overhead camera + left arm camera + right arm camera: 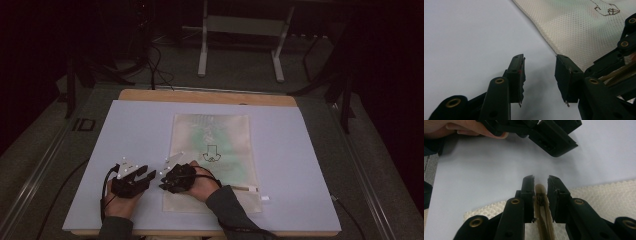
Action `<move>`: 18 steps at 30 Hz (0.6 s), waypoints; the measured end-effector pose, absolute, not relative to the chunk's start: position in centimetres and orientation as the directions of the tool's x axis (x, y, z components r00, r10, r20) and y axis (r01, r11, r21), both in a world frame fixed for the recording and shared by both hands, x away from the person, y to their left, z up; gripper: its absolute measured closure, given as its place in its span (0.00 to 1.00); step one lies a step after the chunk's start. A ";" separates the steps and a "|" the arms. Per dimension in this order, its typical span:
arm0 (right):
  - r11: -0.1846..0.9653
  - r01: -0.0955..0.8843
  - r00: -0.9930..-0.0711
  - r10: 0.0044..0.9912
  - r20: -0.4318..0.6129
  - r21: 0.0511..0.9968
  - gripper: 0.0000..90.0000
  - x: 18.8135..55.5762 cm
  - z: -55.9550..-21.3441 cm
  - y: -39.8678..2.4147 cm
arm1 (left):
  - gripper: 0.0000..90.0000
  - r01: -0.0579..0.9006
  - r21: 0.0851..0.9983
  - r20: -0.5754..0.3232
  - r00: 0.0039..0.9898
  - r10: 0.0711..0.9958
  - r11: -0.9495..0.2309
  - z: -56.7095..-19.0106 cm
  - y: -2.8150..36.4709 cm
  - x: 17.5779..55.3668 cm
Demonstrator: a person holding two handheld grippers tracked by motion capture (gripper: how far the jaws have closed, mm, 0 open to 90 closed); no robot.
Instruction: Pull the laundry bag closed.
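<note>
A cream mesh bag (220,150) with a dark arrow print lies flat on a pale lavender mat (125,130). Over the bag's near left corner, my right gripper (163,181) points left. In the right gripper view its jaws (540,178) are closed on a tan zipper pull (541,195) at the edge of the mesh bag (604,192). My left gripper (146,173) rests on the mat just left of the bag. Its jaws (540,58) stand open over bare mat, beside the mesh bag (579,30), with nothing between them.
The mat covers a wooden table (200,95). A small white tab (265,198) lies by the bag's near right corner. A white-legged stand (240,30) and cables (155,65) are on the dark floor beyond the table. Bare mat stretches left and right of the bag.
</note>
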State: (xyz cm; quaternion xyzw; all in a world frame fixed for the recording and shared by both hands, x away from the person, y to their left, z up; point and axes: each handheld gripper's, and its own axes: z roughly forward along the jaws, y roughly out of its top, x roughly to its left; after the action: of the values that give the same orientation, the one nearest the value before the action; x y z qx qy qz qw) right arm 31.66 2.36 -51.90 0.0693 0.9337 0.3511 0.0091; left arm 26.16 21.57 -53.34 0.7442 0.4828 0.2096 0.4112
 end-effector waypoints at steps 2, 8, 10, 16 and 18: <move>0.747 0.120 -0.990 0.136 0.027 0.653 0.84 31.7 -52.0 2.7 | 0.65 0.546 0.815 -0.085 0.442 0.893 -0.192 -53.3 21.7 26.1; 0.781 0.102 -0.991 0.131 -0.002 0.616 0.83 31.5 -52.3 3.7 | 0.65 0.546 0.819 -0.094 0.434 0.896 -0.179 -53.2 22.0 26.1; 0.790 0.104 -0.990 0.141 -0.015 0.604 0.84 31.4 -52.4 4.1 | 0.65 0.545 0.820 -0.093 0.432 0.897 -0.177 -53.2 22.1 26.1; 0.797 0.109 -0.988 0.151 -0.021 0.594 0.90 31.4 -52.3 4.2 | 0.65 0.544 0.821 -0.095 0.427 0.899 -0.171 -53.2 22.2 26.0; 0.800 0.101 -0.988 0.148 -0.032 0.591 0.91 31.3 -52.2 4.3 | 0.65 0.544 0.821 -0.095 0.428 0.899 -0.172 -53.2 22.2 26.0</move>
State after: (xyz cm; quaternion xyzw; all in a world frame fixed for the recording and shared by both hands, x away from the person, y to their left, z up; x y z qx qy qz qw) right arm 31.31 4.25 -52.23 0.0657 0.9480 0.3091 0.0381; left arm 26.04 22.24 -53.18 0.7352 0.4907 0.2132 0.4164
